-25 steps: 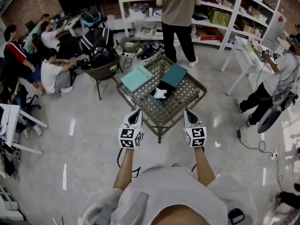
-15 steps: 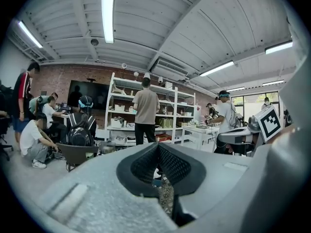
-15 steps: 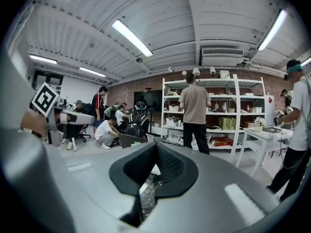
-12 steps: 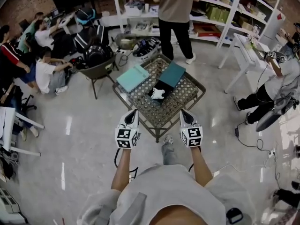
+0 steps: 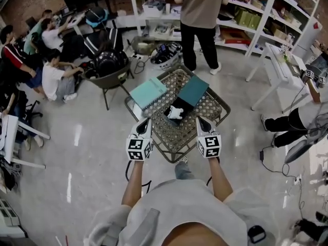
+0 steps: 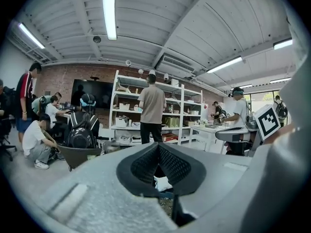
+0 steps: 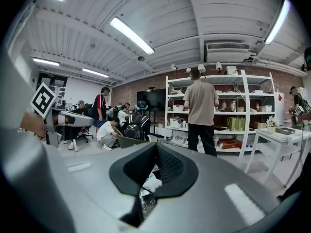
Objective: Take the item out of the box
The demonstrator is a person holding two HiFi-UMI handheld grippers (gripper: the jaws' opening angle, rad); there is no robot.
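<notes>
Closer in than a second ago.
- Left gripper (image 5: 145,124): jaws closed, empty, now over the table's (image 5: 207,108) near edge.
- White item (image 5: 176,113): still in the open dark box (image 5: 166,116), table centre.
- Right gripper (image 5: 201,121): closed, empty, same edge.

Reach not begun.

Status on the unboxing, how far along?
Done: the box on the table already stands open, with the white item inside. In hand: nothing. The left gripper and right gripper are both shut and empty, at the table's near edge. Left: open up, reach in, grasp the item, lift it out.
</notes>
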